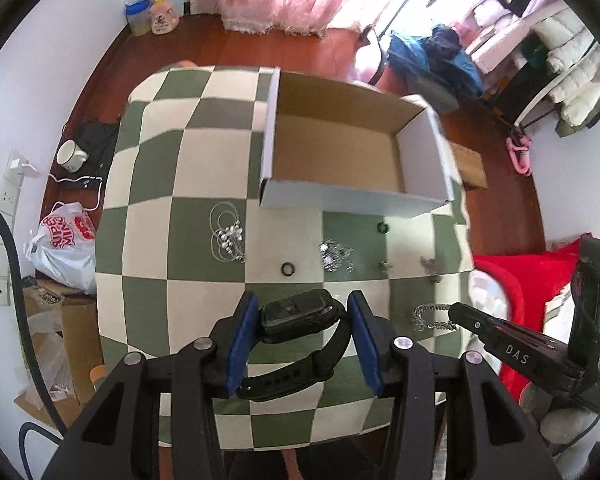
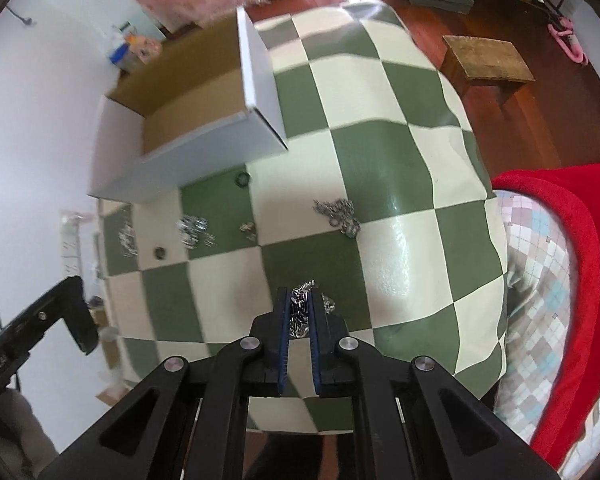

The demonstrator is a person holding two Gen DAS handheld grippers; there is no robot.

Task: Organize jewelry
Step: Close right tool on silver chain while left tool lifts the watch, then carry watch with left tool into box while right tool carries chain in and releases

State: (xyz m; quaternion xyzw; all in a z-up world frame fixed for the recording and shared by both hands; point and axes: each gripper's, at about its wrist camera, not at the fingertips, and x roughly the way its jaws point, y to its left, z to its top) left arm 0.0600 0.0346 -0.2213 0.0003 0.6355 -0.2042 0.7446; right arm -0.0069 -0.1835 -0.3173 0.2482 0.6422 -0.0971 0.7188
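Table: round table under a green-and-cream checkered cloth [image 1: 148, 240], everything sits on it.
Box: open white cardboard box with a brown inside [image 1: 336, 152] at about 12 o'clock on the table, looks bare inside as far as I can see.
Watch: chunky black smartwatch with a rubbery strap [image 1: 296, 316] at 6 o'clock in the left wrist view, sitting right between the blue pads.
Left gripper [image 1: 303, 318]: jaws fairly wide, pads touching or almost touching the watch on both sides.
Right gripper [image 2: 300, 312]: jaws nearly closed, pinching a shiny silver chain bracelet [image 2: 300, 314].
Loose bits: pearly silver necklace [image 1: 228, 236] at 10 o'clock, silver cluster [image 1: 332, 256] mid-table, two small dark rings [image 1: 287, 269] and [image 1: 382, 227], tiny earrings [image 1: 386, 267], all lying apart in front of the box.
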